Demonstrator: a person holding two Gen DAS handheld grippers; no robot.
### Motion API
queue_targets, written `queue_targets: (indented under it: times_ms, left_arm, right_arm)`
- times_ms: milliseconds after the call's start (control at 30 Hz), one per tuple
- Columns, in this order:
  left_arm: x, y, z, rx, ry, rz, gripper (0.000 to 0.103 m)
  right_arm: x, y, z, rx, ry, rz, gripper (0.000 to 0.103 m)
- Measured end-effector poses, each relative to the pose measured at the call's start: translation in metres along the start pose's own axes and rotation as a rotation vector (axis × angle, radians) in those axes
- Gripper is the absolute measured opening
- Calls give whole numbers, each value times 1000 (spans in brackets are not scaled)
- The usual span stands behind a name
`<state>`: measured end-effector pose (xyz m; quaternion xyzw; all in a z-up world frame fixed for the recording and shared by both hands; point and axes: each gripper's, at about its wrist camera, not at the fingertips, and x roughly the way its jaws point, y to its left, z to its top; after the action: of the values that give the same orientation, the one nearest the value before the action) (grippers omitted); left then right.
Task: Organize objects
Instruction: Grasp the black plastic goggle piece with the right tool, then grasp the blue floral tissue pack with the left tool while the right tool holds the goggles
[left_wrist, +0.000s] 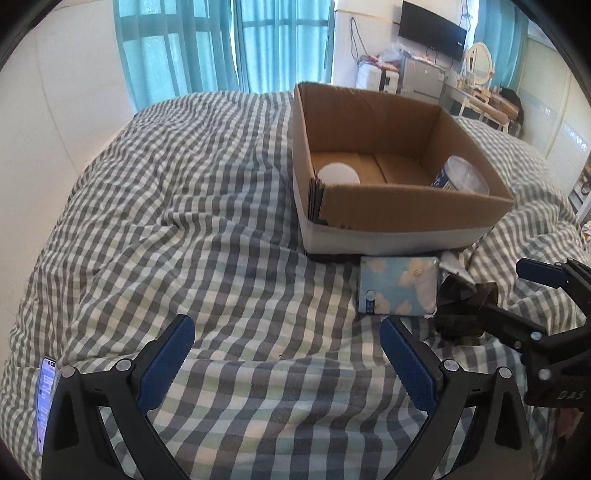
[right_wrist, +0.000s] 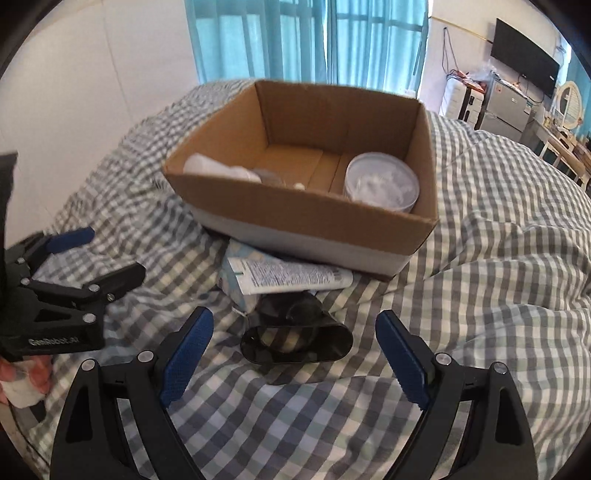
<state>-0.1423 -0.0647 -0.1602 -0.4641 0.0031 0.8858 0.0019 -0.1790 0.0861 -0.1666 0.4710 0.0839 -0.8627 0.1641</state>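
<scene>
A cardboard box (left_wrist: 413, 206) (right_wrist: 295, 218) sits on the checked bed. It holds a white round object (left_wrist: 339, 173) (right_wrist: 218, 168) and a clear-lidded tub (left_wrist: 461, 177) (right_wrist: 382, 182). In front of the box lie a blue cloud-print tissue pack (left_wrist: 397, 288) (right_wrist: 240, 291), a white tube (right_wrist: 291, 277) and a dark glossy pouch (left_wrist: 461, 306) (right_wrist: 295, 334). My left gripper (left_wrist: 286, 347) is open and empty, just short of the tissue pack; it also shows in the right wrist view (right_wrist: 99, 251). My right gripper (right_wrist: 293, 343) is open around the near end of the pouch; it also shows in the left wrist view (left_wrist: 517, 291).
A phone (left_wrist: 46, 402) with a lit screen lies at the bed's left edge. Teal curtains (left_wrist: 221, 44), a wall TV (left_wrist: 432, 31), a fridge (right_wrist: 506, 107) and a dressing table (left_wrist: 480, 88) stand beyond the bed.
</scene>
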Motion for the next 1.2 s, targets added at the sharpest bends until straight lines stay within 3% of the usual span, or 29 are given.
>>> queue_targets:
  times_ms: [433,533,700,900,1067,1200]
  left_arm:
    - [14,-3,-4,21,56,5,103]
    - [15,-3,-4,21,58,6,103]
    - [14,-5,-3,34,57,10,103]
    - [6,-23,4,67,40,-21,103]
    - [13,-51,14,109,37,-70,103]
    - [27,-72,20,135,55,-58,103]
  right_arm:
    - [35,3,-2,-20,83,0,90]
    - [36,4,-5,-35,89,-8,79]
    - [24,2,-6,-26,52,-2,79]
    - [-12,-6,-6,-24,-27,-55,79]
    - [-34,-32,-3,8,-73,-111,79]
    - [-41,-53,-6,53,-98,-115,79]
